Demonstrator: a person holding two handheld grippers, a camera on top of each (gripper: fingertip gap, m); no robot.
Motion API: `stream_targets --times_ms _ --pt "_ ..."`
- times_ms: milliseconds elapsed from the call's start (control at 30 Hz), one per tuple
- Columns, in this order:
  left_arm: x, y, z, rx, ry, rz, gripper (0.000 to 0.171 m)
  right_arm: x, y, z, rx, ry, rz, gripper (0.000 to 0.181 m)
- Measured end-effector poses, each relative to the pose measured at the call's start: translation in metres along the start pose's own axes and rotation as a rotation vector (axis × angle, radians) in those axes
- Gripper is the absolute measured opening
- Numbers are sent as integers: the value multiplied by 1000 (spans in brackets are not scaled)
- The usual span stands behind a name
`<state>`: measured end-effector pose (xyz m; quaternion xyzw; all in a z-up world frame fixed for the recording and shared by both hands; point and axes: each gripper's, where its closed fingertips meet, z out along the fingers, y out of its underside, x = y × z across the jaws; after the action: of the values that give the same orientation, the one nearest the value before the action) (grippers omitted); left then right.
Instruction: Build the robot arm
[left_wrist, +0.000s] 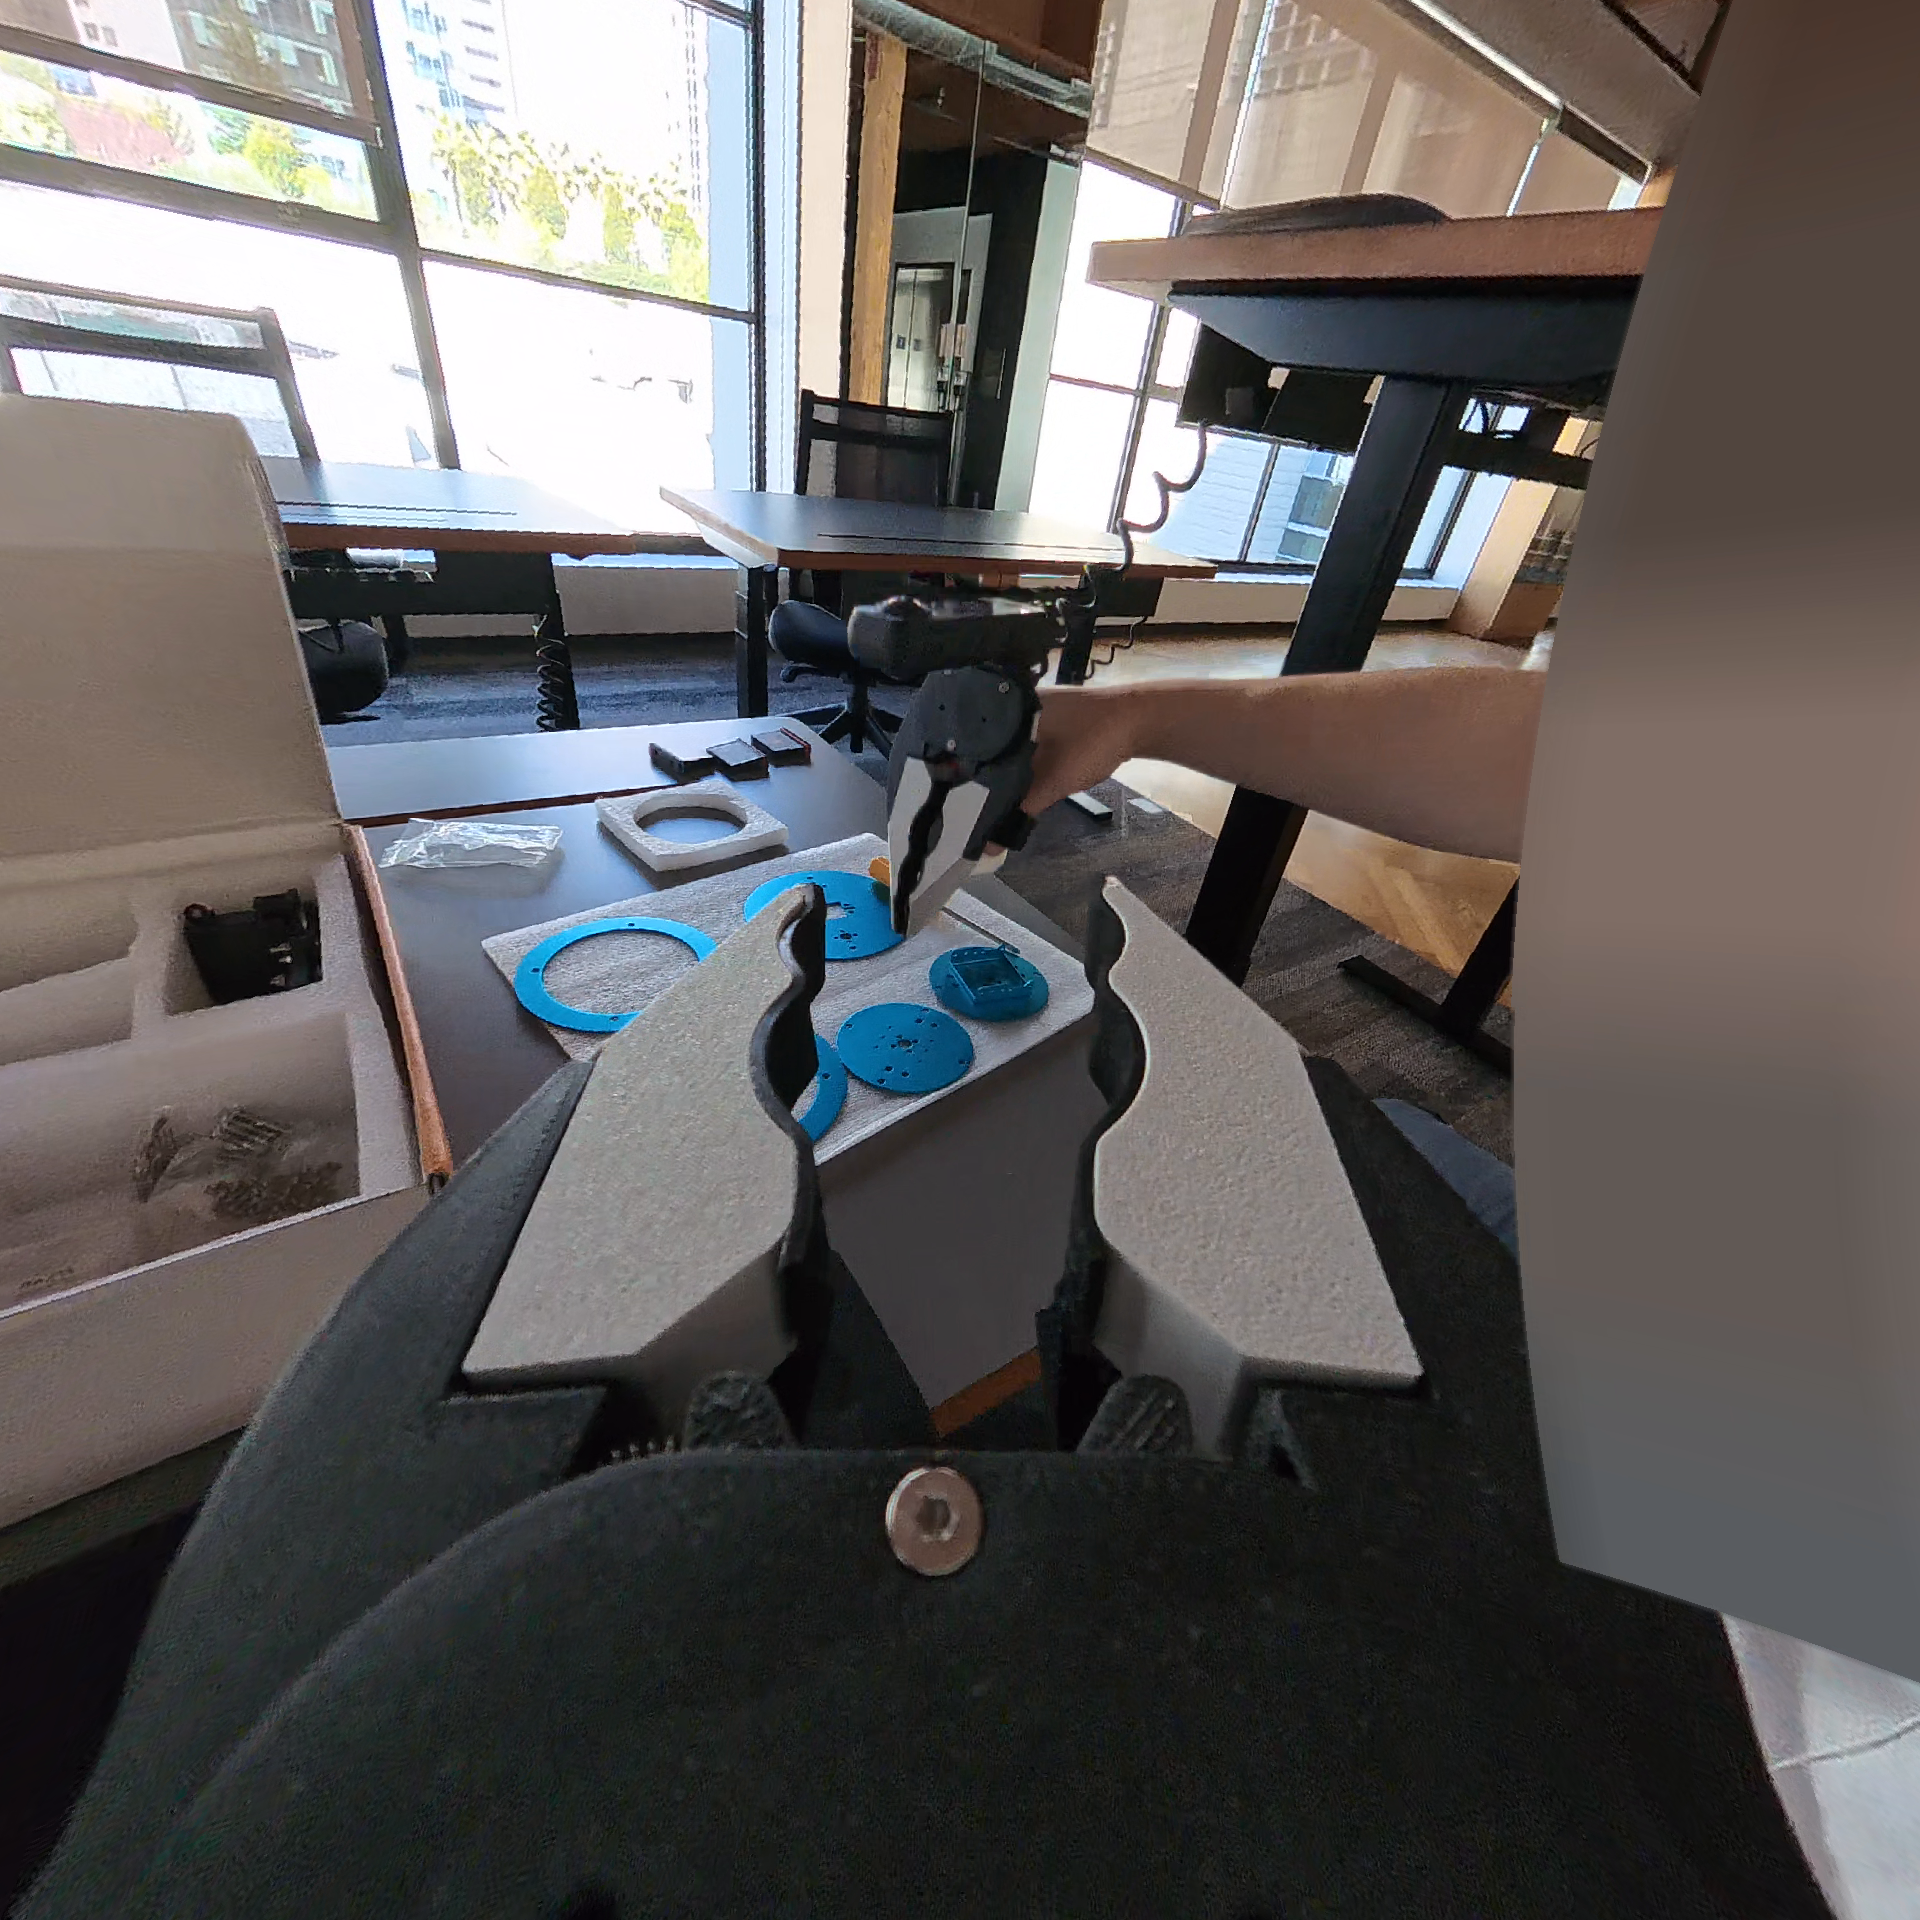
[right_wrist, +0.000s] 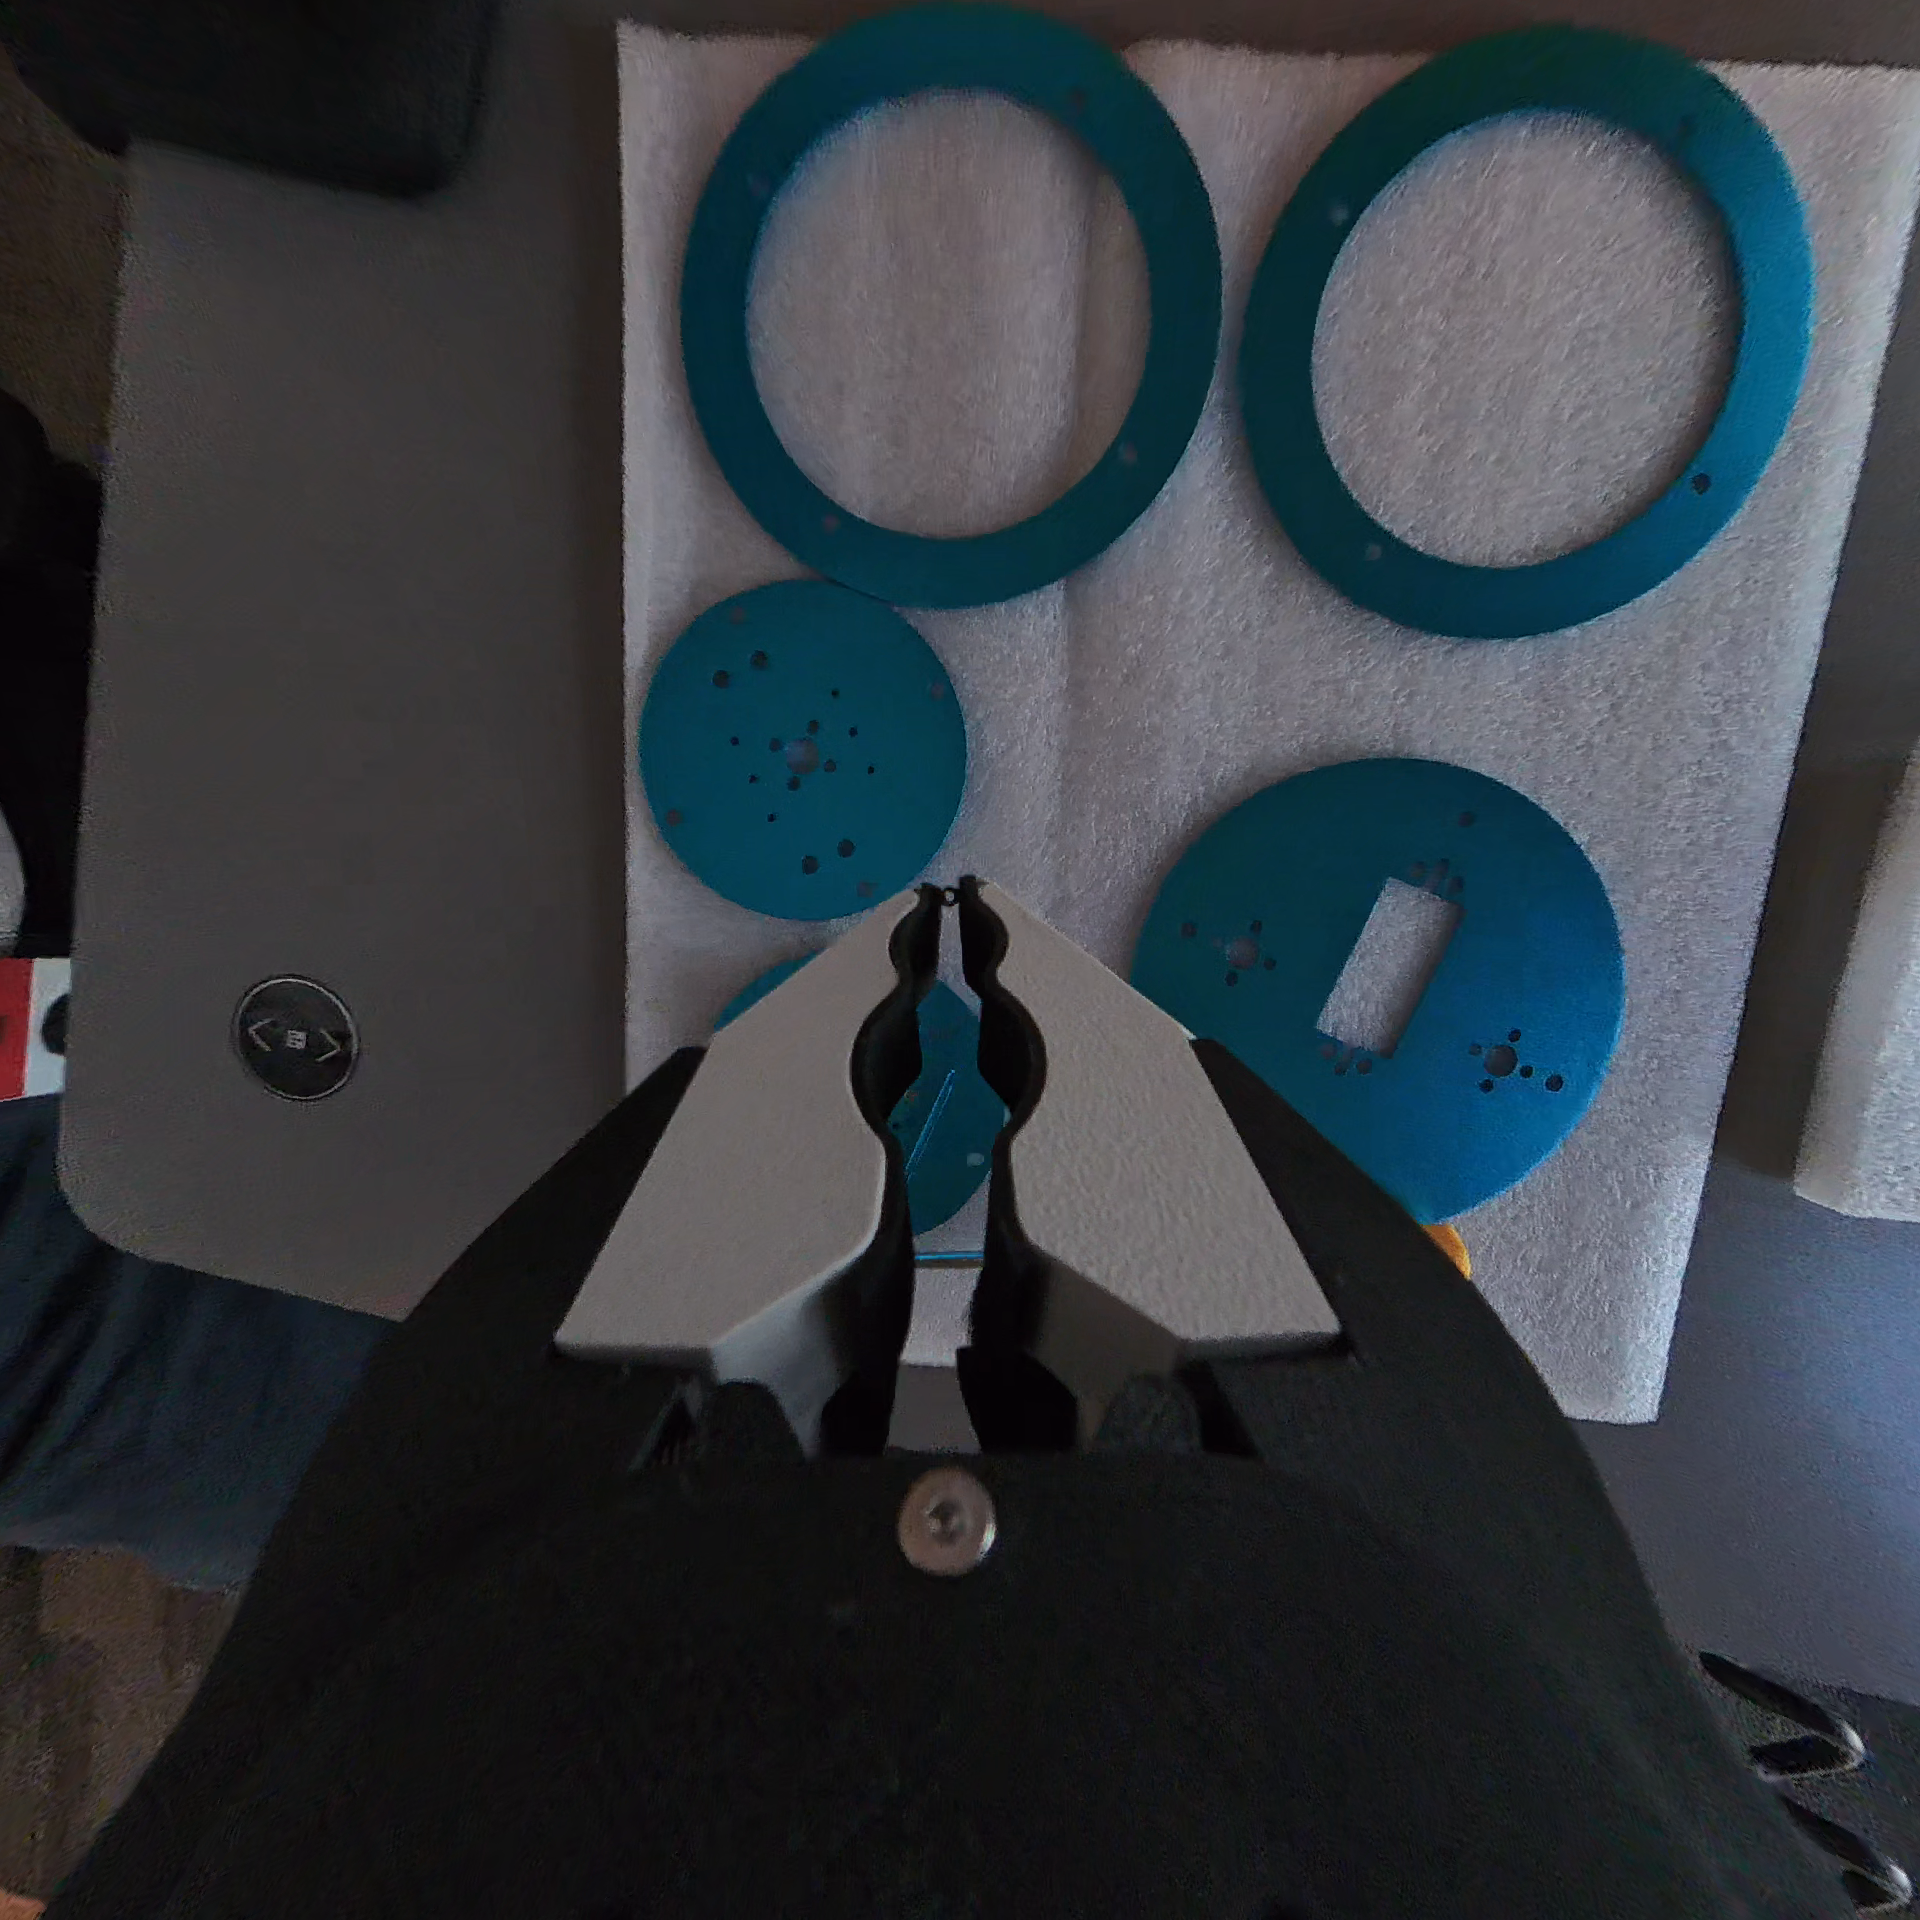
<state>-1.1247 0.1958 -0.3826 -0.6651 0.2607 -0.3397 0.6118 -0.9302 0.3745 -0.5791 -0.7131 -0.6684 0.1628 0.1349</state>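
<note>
My right gripper (right_wrist: 948, 894) points down over a white foam sheet (right_wrist: 1143, 707), its tips nearly closed on a tiny dark part that is too small to identify. On the sheet lie two blue rings (right_wrist: 935, 566) (right_wrist: 1507, 603), a small drilled blue disc (right_wrist: 800, 748) and a larger blue disc with a rectangular hole (right_wrist: 1507, 935). A blue housing (left_wrist: 987, 977) lies under the fingers. My left gripper (left_wrist: 956, 904) is open and empty, held back above the table's near edge. It faces the sheet (left_wrist: 675, 935) and the right gripper (left_wrist: 902, 920).
An open white box (left_wrist: 208, 1299) at the left holds a black part (left_wrist: 255, 940) and bagged screws (left_wrist: 239, 1153). A foam square with a round hole (left_wrist: 623, 821), a plastic bag (left_wrist: 468, 842) and small black items (left_wrist: 727, 753) lie behind the sheet. A person's arm (left_wrist: 1299, 748) reaches in from the right. About 35 centimeters separates my left fingertips from my right. My right gripper is the nearer one to the small drilled blue disc (right_wrist: 800, 748): about 7 centimeters, against 30 centimeters.
</note>
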Motion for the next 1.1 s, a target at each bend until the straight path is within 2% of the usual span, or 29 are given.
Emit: stream_targets --times_ms 200,333,500,600,700,800,867,933,967,1033,1100 --pt "-3 4 -4 -2 2 -8 49 7 17 29 -63 -11 24 2" --pt "1 4 -4 -10 16 -6 49 10 28 34 -90 -7 29 4" --pt "3 -7 -3 9 15 -5 49 9 24 26 -36 -17 52 9" --pt "9 -21 0 29 17 16 49 9 -1 -4 -38 15 -19 8" --pt "16 -44 8 63 15 46 50 6 -76 -77 -25 77 -145 6" --pt "34 -72 20 133 48 80 50 -7 -163 -186 -24 164 -205 6" --pt "52 -84 37 153 89 131 50 -30 -192 -262 -57 189 -164 6" --pt "72 -82 62 106 138 186 56 -51 -190 -334 -132 241 -92 9" --pt "83 -82 74 97 166 202 57 -65 -177 -368 -181 252 -44 8" --pt "109 -84 94 109 245 223 56 -96 -135 -434 -268 293 86 9" --pt "130 -81 110 97 320 218 56 -134 -74 -494 -319 330 214 9"
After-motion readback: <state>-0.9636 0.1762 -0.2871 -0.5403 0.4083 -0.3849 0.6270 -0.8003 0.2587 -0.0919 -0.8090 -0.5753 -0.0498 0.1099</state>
